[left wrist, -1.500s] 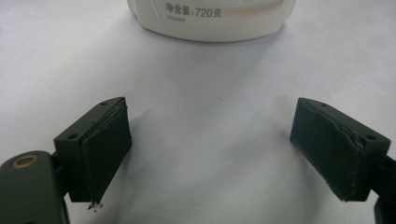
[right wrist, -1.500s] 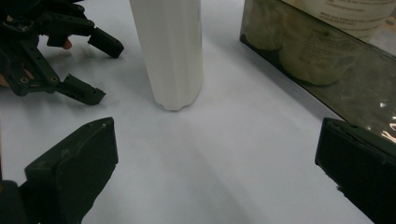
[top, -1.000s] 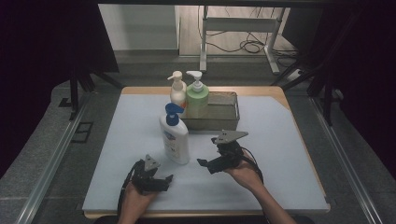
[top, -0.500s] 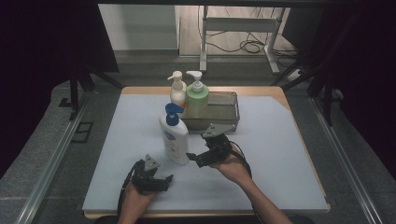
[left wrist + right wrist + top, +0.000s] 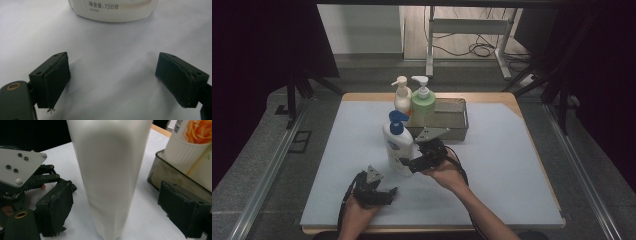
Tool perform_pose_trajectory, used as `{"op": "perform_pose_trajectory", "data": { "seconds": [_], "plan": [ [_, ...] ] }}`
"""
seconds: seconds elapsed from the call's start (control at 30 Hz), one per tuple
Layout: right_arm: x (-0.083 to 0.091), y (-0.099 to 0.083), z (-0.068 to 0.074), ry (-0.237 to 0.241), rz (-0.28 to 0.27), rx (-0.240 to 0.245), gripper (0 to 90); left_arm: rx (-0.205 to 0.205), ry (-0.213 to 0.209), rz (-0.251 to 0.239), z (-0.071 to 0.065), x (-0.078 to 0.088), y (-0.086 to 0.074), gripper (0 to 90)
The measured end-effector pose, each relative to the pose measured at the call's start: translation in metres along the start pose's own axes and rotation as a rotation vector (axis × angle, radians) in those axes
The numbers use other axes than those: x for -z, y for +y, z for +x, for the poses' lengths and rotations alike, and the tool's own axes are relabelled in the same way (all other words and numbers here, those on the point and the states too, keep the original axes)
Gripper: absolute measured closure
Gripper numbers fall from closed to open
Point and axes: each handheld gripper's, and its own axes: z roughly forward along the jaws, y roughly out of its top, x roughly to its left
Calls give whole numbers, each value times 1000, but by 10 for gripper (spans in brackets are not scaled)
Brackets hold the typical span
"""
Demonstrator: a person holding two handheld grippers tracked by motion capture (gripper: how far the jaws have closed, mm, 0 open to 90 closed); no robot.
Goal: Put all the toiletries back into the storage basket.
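— Near the mat's centre, the white pump bottle stands upright, blue pump on top, nozzle toward three o'clock. The right gripper straddles its base, jaws closing in, pads not yet touching.

— At twelve o'clock, the grey tray holds two pump bottles. The label reads "720". The left gripper at seven o'clock gapes, holding nothing.

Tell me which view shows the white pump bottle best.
The high view: the whole white bottle with its blue pump stands upright on the mat, the right gripper at its base. The right gripper view gives its blurred body between open jaws, apart from the pads. The left gripper view catches its base and printed label.
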Motion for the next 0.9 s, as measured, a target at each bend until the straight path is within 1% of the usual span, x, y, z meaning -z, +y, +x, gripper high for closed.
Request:
{"op": "perform_pose_trajectory", "data": {
  "seconds": [0.4, 0.63, 0.8, 0.9],
  "plan": [
    [-14, 11, 2, -12, -5, 7, 142, 0, 0, -1, 0, 0, 0, 121],
    [-23, 15, 3, -24, -4, 15, 164, 0, 1, 0, 0, 0, 0, 121],
    [-28, 19, 4, -23, -8, 25, 224, -1, 0, 0, 0, 0, 0, 121],
    [-29, 20, 5, -14, -7, 26, 276, -1, 1, 0, 0, 0, 0, 121]
  ]
}}
